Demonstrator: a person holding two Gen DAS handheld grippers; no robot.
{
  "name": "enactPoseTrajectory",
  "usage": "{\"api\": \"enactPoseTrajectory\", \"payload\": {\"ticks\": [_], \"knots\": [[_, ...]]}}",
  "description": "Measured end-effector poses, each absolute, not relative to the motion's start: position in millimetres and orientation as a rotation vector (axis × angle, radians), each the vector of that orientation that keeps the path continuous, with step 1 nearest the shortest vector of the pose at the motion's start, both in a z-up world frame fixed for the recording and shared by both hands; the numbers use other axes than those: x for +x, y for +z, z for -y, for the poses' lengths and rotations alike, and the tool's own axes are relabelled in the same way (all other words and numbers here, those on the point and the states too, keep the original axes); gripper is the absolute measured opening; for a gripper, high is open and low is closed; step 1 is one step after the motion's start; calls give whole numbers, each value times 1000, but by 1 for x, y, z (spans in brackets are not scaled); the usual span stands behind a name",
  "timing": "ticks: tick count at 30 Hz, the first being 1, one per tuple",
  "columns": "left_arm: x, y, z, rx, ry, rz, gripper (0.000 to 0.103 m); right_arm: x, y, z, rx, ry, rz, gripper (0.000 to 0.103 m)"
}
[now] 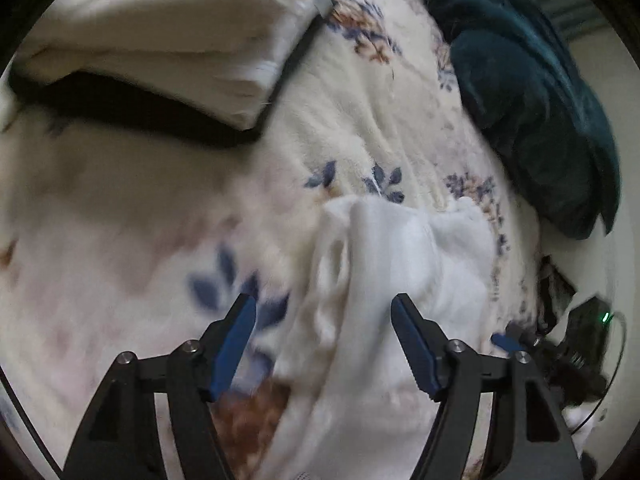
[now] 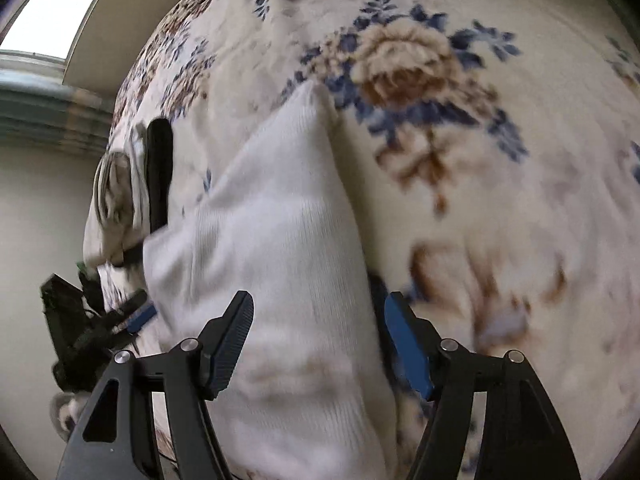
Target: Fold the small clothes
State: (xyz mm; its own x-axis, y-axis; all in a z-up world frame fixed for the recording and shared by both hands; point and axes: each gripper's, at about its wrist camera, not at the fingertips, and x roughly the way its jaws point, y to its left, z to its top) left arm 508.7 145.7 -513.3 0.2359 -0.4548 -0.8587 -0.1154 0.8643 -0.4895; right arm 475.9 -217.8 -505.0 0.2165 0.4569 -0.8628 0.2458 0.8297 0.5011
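Looking down both wrist cams: my left gripper has its jaws spread w/ nothing pinched, the white garment lying under and between the blue pads, pads not pressing it. Right gripper same deal, jaws apart, released, w/ the garment running up between its fingers, ribbed knit visible, one corner pointing away from me. Garment sits on the floral blanket, cream w/ blue and brown flowers. In right cam the other gripper shows at left edge, just beside the garment's edge; a black strap-like item lies farther along that side, can't tell what it is. Farther off in left cam: cream pillow upper left, dark teal cloth bunched upper right. Window far left in right cam.
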Motion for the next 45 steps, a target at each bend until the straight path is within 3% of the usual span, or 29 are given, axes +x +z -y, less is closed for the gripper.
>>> {"api": "enactPoseTrajectory", "payload": {"ticks": [8, 10, 11, 12, 13, 24, 28, 30, 32, 34, 39, 45], "knots": [[570, -552, -124, -454, -307, -1398, 67, 569, -568, 213, 731, 220, -1433, 70], [574, -551, -124, -461, -329, -1372, 43, 580, -579, 211, 777, 240, -1439, 66], [576, -550, -125, -470, -339, -1361, 8, 583, -581, 210, 793, 246, -1415, 37], [576, -549, -125, -497, -365, -1356, 8, 584, -580, 209, 804, 256, -1394, 20], [575, -544, -125, -504, -376, -1333, 8, 585, -579, 205, 823, 286, -1381, 14], [536, -469, -124, -447, -457, -1162, 8, 549, -502, 200, 768, 395, -1232, 12], [537, -474, -125, -461, -438, -1196, 9, 543, -492, 192, 715, 421, -1257, 12], [545, -489, -130, -483, -424, -1237, 17, 545, -502, 200, 716, 395, -1312, 17], [552, -507, -134, -485, -397, -1277, 29, 551, -518, 208, 719, 345, -1368, 40], [558, -527, -142, -547, -420, -1319, 32, 559, -533, 216, 711, 327, -1383, 62], [558, -561, -155, -720, -493, -1350, 49, 572, -569, 216, 826, 445, -1443, 64], [566, -580, -152, -780, -534, -1352, 50, 584, -607, 199, 898, 575, -1492, 64]]}}
